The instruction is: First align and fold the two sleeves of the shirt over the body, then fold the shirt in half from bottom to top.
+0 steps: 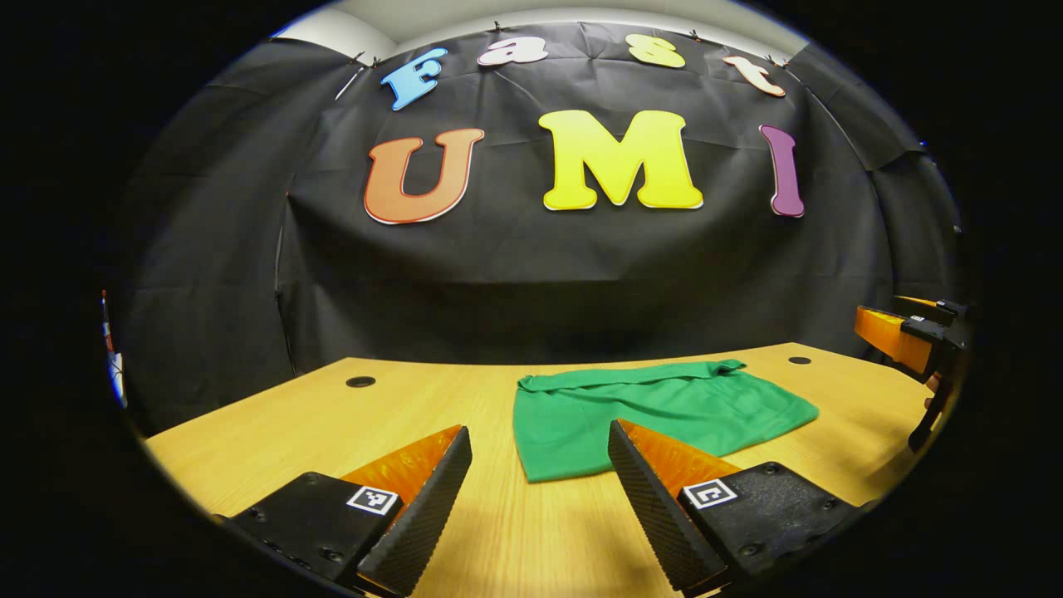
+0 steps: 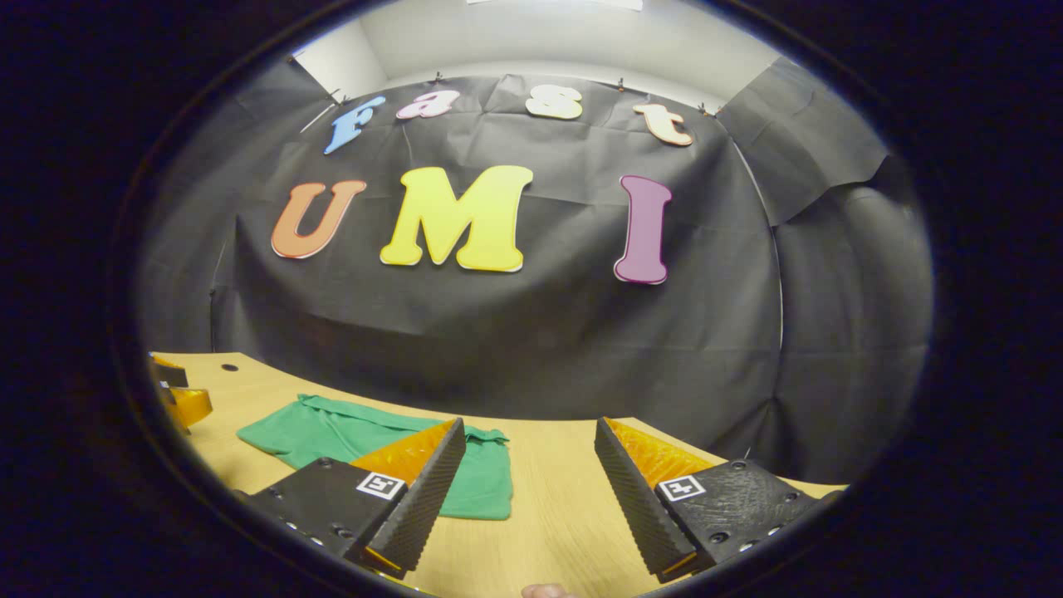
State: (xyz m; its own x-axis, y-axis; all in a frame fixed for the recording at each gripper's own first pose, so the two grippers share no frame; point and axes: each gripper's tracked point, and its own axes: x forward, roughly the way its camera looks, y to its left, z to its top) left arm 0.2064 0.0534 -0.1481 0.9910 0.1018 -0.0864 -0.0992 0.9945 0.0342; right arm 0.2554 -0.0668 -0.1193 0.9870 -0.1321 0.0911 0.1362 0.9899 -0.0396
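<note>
A folded green cloth shirt lies flat on the light wooden table, its far edge near the table's back rim. The left gripper hangs at its 6 o'clock, fingers spread, holding nothing. The right gripper hovers at its 3 o'clock, likewise spread, over bare wood.

The right hand-held gripper's finger hides part of the green shirt; its sleeves cannot be made out.
</note>
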